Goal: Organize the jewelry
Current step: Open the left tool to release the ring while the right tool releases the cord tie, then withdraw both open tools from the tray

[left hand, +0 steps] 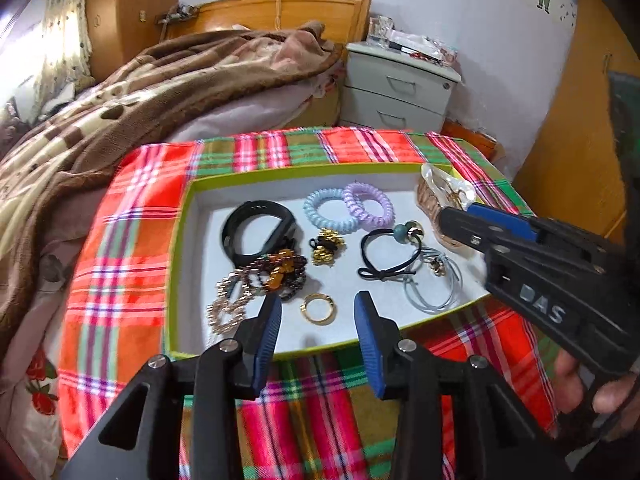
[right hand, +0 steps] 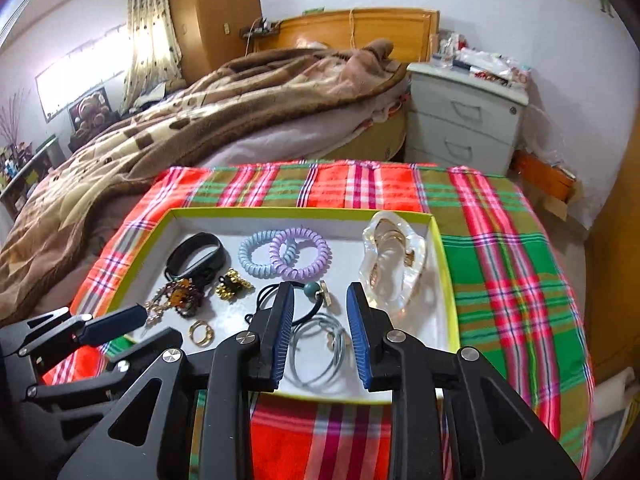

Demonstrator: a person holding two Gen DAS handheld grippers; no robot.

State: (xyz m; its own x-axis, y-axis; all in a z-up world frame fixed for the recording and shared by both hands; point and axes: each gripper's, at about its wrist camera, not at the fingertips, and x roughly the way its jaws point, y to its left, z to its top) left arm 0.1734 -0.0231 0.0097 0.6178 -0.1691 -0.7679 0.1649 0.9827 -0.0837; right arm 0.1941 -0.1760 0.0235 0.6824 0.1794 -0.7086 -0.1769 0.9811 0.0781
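I hold my left tongs (left hand: 318, 320) and my right tongs (right hand: 320, 320) over the near edge of a shallow white tray with a lime-green rim (left hand: 182, 220), which sits on a table under a red, green and orange plaid cloth (left hand: 120, 216). Both tongs stand open with nothing between their blue pads. I judge that I am between picks, choosing the next piece. In the tray, a small gold ring (left hand: 318, 309) lies near the front rim, framed between my left tongs. A grey-blue elastic hair tie (right hand: 316, 356) lies at the front rim, framed between my right tongs. A clear shell-shaped dish holding gold pieces (right hand: 394, 264) stands in the tray's far right corner. Next I would lower one pair around a piece and close gently.
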